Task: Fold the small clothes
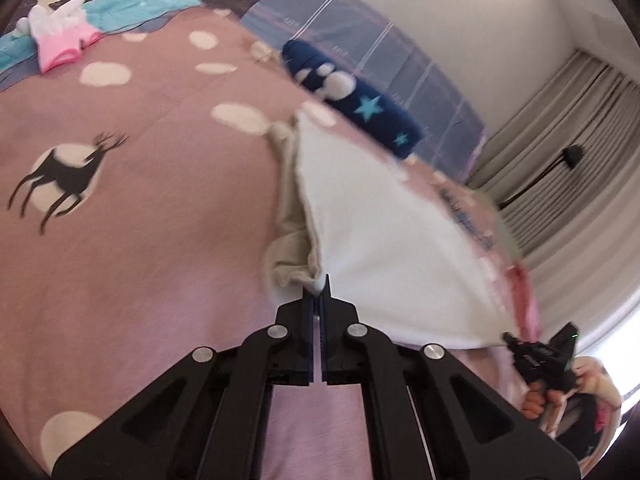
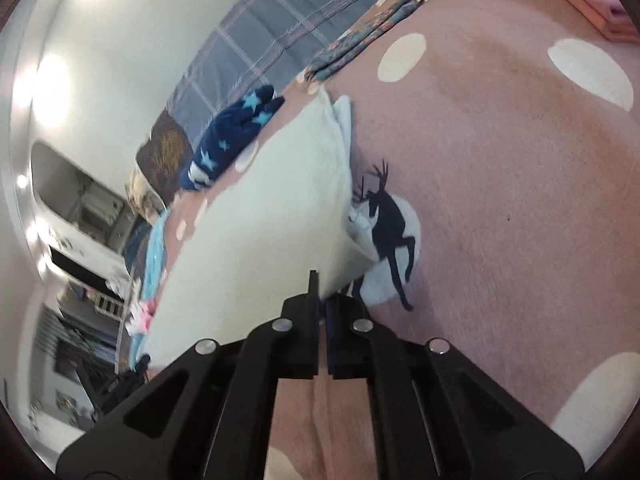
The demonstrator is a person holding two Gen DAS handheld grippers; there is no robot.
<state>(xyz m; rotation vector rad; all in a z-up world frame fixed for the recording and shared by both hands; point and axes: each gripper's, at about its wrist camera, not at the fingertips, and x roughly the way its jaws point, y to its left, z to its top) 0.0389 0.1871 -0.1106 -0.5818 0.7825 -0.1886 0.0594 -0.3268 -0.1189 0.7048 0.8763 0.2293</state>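
A white cloth (image 1: 380, 240) with a beige underside lies spread on the pink deer-print bedspread (image 1: 140, 240). In the left wrist view my left gripper (image 1: 320, 294) is shut on the cloth's near left corner. At the cloth's other near corner is my right gripper (image 1: 510, 338), with a hand (image 1: 540, 396) holding it. In the right wrist view the same white cloth (image 2: 272, 208) stretches away to the left over the bedspread (image 2: 500, 200). My right gripper (image 2: 321, 294) is shut on its near corner, beside a printed deer.
A navy star-print garment (image 1: 360, 104) (image 2: 228, 140) lies beyond the white cloth. Pink-and-white small clothes (image 1: 60, 44) and a turquoise cloth (image 1: 132, 8) sit at the far left. Folded patterned cloth (image 2: 360, 40) and a pink stack (image 2: 592, 4) lie further off. Curtains (image 1: 580, 184) hang at the right.
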